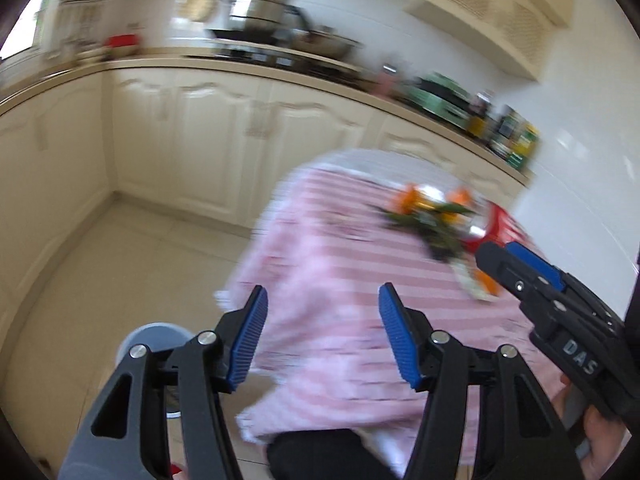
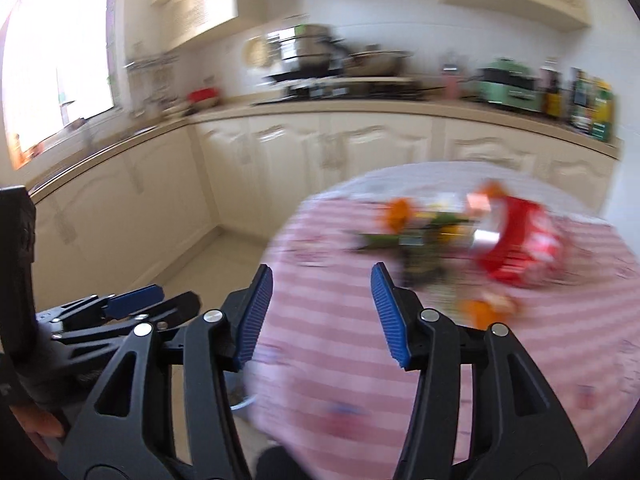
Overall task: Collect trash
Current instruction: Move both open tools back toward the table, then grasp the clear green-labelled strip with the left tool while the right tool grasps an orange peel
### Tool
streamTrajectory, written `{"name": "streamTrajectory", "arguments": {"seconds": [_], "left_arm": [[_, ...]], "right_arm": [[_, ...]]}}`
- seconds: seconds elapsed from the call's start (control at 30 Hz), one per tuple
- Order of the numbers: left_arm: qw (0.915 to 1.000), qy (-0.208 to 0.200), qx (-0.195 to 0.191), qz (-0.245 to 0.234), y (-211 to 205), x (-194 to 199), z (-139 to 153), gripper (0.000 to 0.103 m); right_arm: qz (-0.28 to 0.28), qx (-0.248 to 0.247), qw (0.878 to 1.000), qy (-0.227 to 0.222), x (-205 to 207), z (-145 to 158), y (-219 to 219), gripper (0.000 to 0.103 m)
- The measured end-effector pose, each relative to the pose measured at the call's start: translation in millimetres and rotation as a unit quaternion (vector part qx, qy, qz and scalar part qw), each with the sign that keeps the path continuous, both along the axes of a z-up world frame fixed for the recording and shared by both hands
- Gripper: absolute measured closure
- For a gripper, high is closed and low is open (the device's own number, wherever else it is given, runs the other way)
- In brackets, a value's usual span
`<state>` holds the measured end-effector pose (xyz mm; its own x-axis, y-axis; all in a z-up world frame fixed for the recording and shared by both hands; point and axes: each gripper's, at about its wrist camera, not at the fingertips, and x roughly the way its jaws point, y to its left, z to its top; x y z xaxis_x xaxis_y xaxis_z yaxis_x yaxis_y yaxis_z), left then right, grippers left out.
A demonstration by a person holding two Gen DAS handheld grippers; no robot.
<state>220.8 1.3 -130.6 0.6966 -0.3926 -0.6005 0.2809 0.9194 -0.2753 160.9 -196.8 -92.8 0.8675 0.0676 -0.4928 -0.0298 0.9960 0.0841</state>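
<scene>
Blur smears both views. My left claw (image 1: 322, 336) stands open with nothing between its blue pads, over the near edge of the round table (image 1: 320, 280) in its pink striped cloth. My right claw (image 2: 322, 316) is likewise open and empty. Ahead and to the right of both lie the trash: a red wrapper (image 2: 516, 240), orange peel pieces (image 2: 486, 308) and some green, leafy scraps (image 2: 416, 236). Left of my left claw, low on the floor, sits a grey bin (image 1: 156, 340).

Bare striped tablecloth (image 2: 328, 320) ahead, flower clutter (image 2: 424, 232) (blurred) beyond
</scene>
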Motion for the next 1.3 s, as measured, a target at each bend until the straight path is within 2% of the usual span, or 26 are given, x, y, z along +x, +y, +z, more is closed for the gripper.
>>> {"name": "streamTrajectory", "arguments": {"seconds": [0.13,0.3,0.47,0.53,0.6,0.67,0.73,0.77,0.97,1.2,1.3], "left_arm": [[0.9971,0.000,0.038,-0.066,-71,0,3,0.046],[0.9901,0.025,0.064,-0.122,-131,6,-9,0.046],[0.9868,0.041,0.078,-0.136,-166,19,-16,0.046],[0.9854,0.057,0.089,-0.134,-177,31,-24,0.053],[0.9863,0.052,0.098,-0.122,-181,37,-25,0.068],[0.9865,0.055,0.097,-0.119,-181,42,-25,0.072],[0.9864,0.050,0.099,-0.122,-178,42,-25,0.080],[0.9860,0.047,0.103,-0.123,-178,42,-25,0.093],[0.9846,0.041,0.094,-0.141,-161,23,-23,0.095],[0.9879,0.035,0.072,-0.133,-124,0,-19,0.097],[0.9893,0.030,0.066,-0.127,-110,-7,-16,0.097]], "right_arm": [[-0.064,0.015,0.998,0.019,-9,-7,-64,0.050],[-0.101,0.041,0.993,0.044,-17,-22,-119,0.047],[-0.107,0.055,0.991,0.055,-13,-32,-140,0.045],[-0.103,0.060,0.991,0.060,-10,-33,-142,0.044],[-0.096,0.064,0.991,0.068,-4,-35,-138,0.044],[-0.090,0.061,0.991,0.074,0,-36,-137,0.044],[-0.085,0.058,0.992,0.078,3,-36,-136,0.044],[-0.084,0.056,0.992,0.080,5,-36,-134,0.044],[-0.064,0.045,0.993,0.088,14,-36,-121,0.044],[-0.030,0.028,0.994,0.101,38,-32,-95,0.045],[-0.022,0.034,0.992,0.122,52,-34,-92,0.060]]}}
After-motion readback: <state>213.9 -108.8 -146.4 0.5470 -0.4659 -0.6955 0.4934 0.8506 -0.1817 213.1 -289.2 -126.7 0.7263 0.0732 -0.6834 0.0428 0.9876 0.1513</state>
